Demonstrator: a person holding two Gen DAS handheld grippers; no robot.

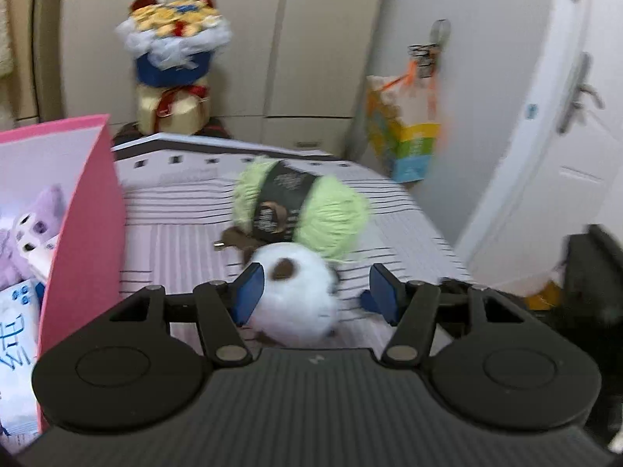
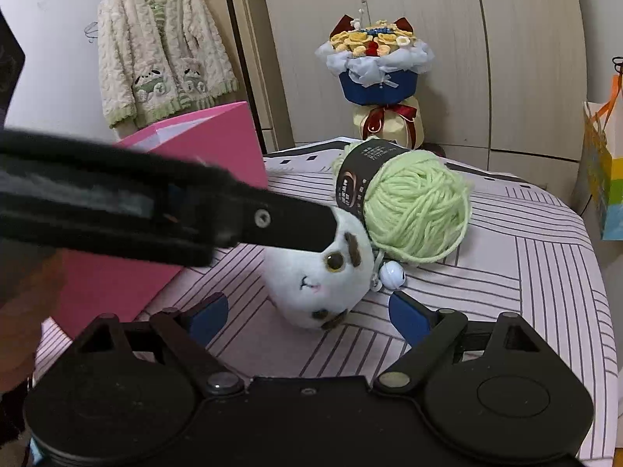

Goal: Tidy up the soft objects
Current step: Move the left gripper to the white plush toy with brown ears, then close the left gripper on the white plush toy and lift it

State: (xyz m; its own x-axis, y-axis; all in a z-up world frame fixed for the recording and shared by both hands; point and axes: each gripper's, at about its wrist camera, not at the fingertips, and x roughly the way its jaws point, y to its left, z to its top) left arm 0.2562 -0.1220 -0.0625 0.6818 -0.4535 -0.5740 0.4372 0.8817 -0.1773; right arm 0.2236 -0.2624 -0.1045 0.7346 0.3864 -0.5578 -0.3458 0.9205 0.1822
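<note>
**Plush toy between open jaws, yarn behind**

White plush toy lies mid-frame on the striped bed, touching green yarn ball behind it. Left hand-held gripper open, its left pad against the plush; blurred. Right hand-held gripper open, short of the plush. Pink bag at left, contents cut off. Bouquet upper centre.

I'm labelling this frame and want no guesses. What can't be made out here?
- Left wrist view: motion blur hides whether the left gripper pads touch the white plush.
- Right wrist view: the left gripper's black body covers the plush's top.
- Pink bag: contents cut off by the left edge.
- Yarn ball label: too small.
</note>
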